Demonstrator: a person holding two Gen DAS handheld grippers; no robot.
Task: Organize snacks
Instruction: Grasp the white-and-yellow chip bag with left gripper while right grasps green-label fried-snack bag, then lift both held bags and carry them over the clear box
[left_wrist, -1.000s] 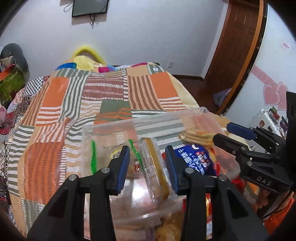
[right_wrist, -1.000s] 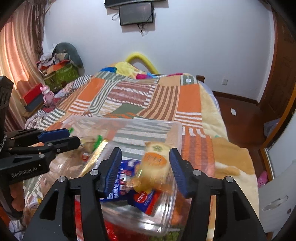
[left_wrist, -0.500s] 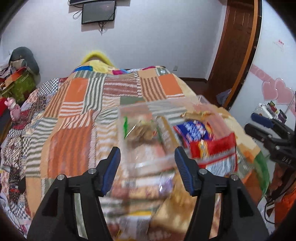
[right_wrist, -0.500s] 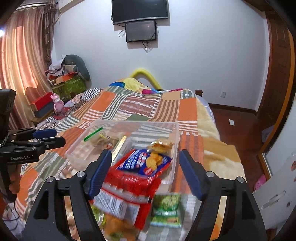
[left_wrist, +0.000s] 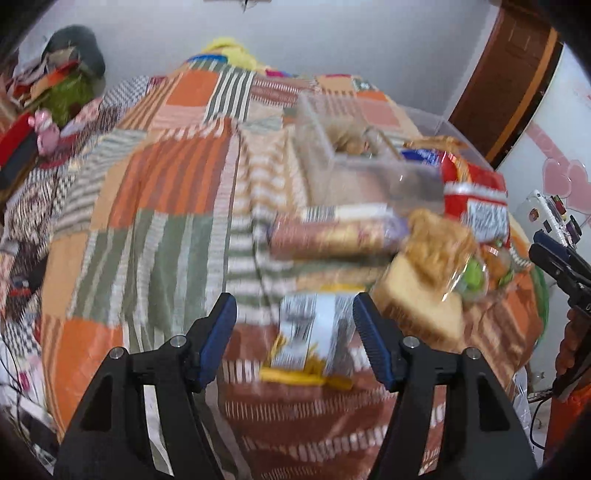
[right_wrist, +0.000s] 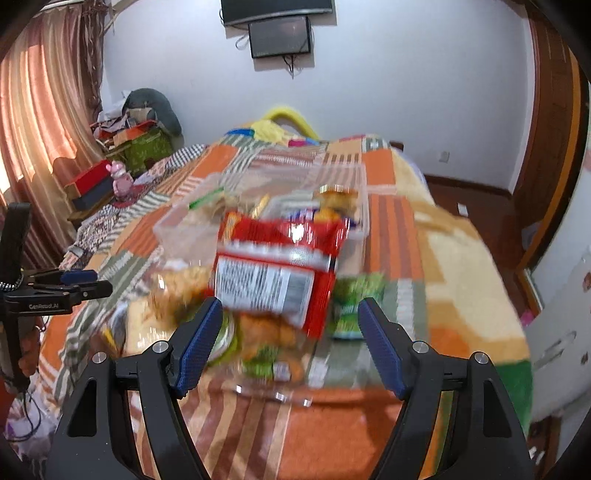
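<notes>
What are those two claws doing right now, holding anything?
Left gripper: open, holding nothing; a yellow-edged packet lies between its jaws, untouched.
Right gripper: open, holding nothing, above the red snack bag.

free: quilt left | blocked: snack pile, clear bin right

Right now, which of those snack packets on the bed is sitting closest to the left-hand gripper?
The yellow-edged packet with the white label: it lies between the left gripper's open fingers, untouched. The red bag and the bread-like packs lie farther off, toward the clear box.
</notes>
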